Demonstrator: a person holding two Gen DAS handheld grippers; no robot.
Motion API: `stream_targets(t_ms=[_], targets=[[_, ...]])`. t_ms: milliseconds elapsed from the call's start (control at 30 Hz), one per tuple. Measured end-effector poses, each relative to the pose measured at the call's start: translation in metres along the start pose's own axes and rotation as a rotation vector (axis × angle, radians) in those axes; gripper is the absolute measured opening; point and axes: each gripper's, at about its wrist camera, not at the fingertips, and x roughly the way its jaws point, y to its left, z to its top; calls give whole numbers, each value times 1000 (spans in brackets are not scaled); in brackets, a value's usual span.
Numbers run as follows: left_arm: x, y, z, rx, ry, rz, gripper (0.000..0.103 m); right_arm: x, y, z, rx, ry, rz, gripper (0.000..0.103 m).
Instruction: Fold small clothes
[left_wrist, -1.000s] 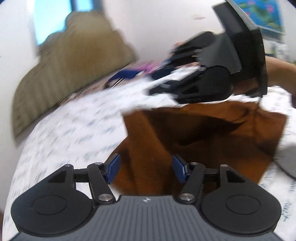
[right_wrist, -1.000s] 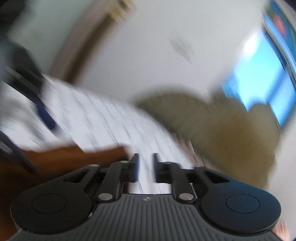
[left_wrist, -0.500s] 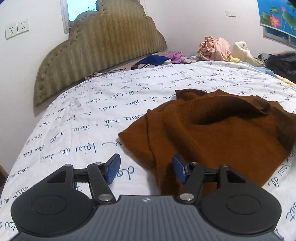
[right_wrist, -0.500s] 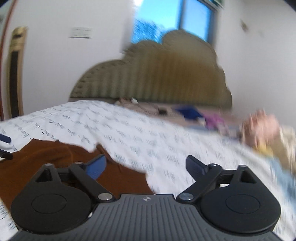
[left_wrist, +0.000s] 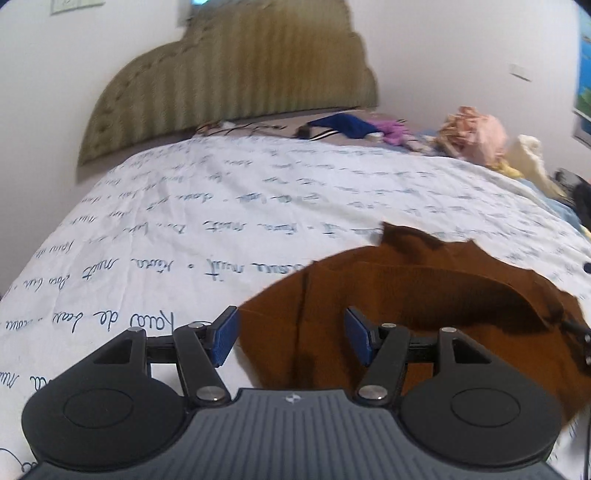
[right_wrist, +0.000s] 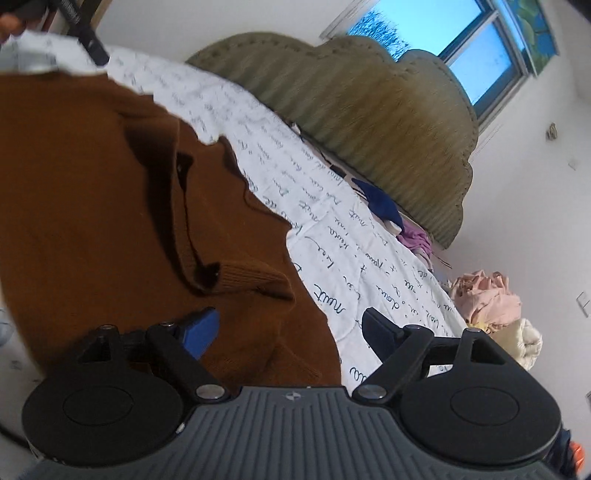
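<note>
A brown knit sweater (left_wrist: 424, 302) lies rumpled on the white bed sheet (left_wrist: 221, 206) printed with script. My left gripper (left_wrist: 291, 338) hovers low over the sweater's near left edge. It is open, and its blue pads (left_wrist: 225, 338) stand apart with cloth below them, not pinched. In the right wrist view the sweater (right_wrist: 92, 192) fills the left half, a ribbed cuff (right_wrist: 255, 280) folded on top. My right gripper (right_wrist: 290, 332) is over the sweater's right hem. Its jaws are closing, still wide, with the hem under the gap and nothing pressed.
An olive padded headboard (left_wrist: 229, 81) stands at the far end. A blue garment (left_wrist: 343, 125), purple cloth (left_wrist: 391, 129) and a pink clothes pile (left_wrist: 472, 133) lie along the far right of the bed. A window (right_wrist: 476, 62) is above the headboard.
My right gripper has gone from nearly shut to wide open and has swung down over the sweater's right hem, leaving the left view. My left gripper shifted towards the sweater's left edge, still open.
</note>
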Motion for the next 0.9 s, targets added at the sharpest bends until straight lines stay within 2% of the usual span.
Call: stream_targets(t_ms=[133, 267, 300, 400, 467, 533, 567, 700, 767, 833, 900], targets=[[19, -12, 2, 56, 24, 10, 62, 16, -8, 11, 58, -30, 67, 85], [41, -35, -1, 177, 52, 87, 62, 40, -34, 21, 268, -39, 123, 84], [45, -38, -2, 192, 53, 112, 62, 48, -45, 20, 351, -30, 111, 84], [51, -32, -2, 155, 56, 220, 62, 74, -89, 6, 701, 122, -69, 85], [45, -21, -1, 114, 34, 249, 62, 69, -114, -11, 892, 124, -86, 84], [34, -15, 0, 109, 8, 266, 62, 52, -118, -20, 907, 63, -26, 84], [28, -12, 2, 107, -7, 242, 62, 44, -116, -22, 880, 41, 17, 84], [16, -7, 8, 51, 13, 67, 62, 41, -102, -17, 841, 54, 247, 84], [20, -8, 8, 27, 53, 17, 62, 50, -95, -12, 861, 71, 327, 82], [26, -11, 5, 30, 77, 8, 62, 65, -91, -9, 902, 96, 379, 76], [32, -14, 3, 50, 83, 30, 62, 77, -86, -9, 931, 121, 411, 68]])
